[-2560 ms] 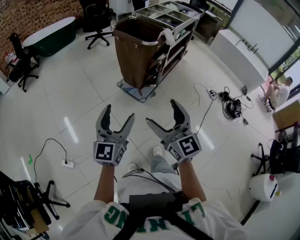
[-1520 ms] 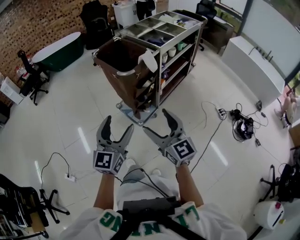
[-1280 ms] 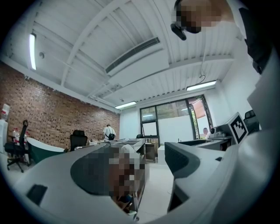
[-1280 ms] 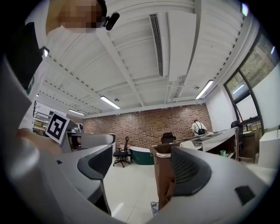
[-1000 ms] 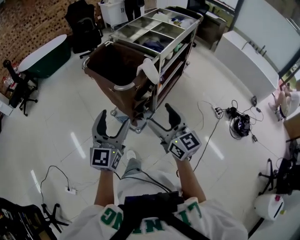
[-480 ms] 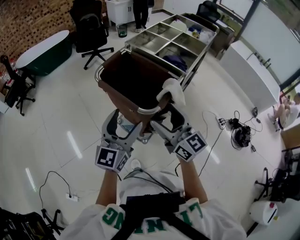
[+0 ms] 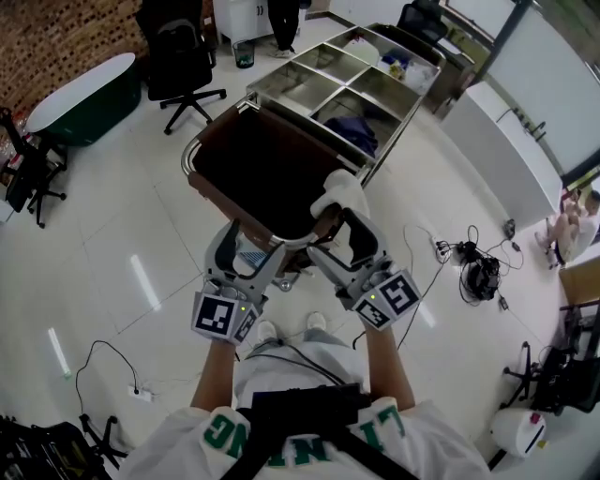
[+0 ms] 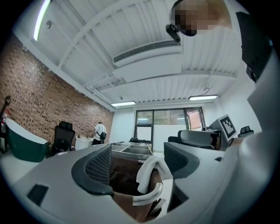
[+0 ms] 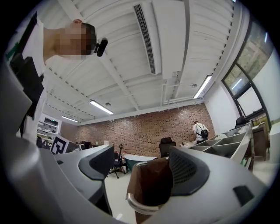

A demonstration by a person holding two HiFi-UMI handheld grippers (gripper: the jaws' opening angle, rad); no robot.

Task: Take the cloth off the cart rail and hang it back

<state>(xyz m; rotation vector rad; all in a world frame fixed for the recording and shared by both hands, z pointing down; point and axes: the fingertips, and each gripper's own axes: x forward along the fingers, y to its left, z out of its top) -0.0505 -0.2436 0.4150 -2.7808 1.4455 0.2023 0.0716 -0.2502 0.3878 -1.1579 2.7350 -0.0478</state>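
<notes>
A white cloth (image 7: pixel 339 195) hangs over the curved metal rail (image 7: pixel 292 240) of the cart's brown bag (image 7: pixel 262 173). My left gripper (image 7: pixel 248 251) is open, just short of the rail and left of the cloth. In the left gripper view the cloth (image 8: pixel 148 169) and the rail (image 8: pixel 149 199) show beyond the open left gripper (image 8: pixel 138 165), untouched. My right gripper (image 7: pixel 335 242) is open too, right beneath the cloth at the rail's corner. In the right gripper view only the bag (image 9: pixel 151 183) and the rail (image 9: pixel 139 205) lie ahead of the right gripper (image 9: pixel 140 168); the cloth is hidden there.
The cart's steel top compartments (image 7: pixel 361 89) hold small items. Office chairs (image 7: pixel 183 61) and a green bathtub (image 7: pixel 80 89) stand at the left. Cables and a power strip (image 7: pixel 473 272) lie on the floor at the right, beside a white counter (image 7: pixel 516 141). A person (image 7: pixel 281 23) stands behind the cart.
The cart has come much nearer. Both grippers, earlier over bare floor, now stand at the bag's rail, with the right one under the cloth.
</notes>
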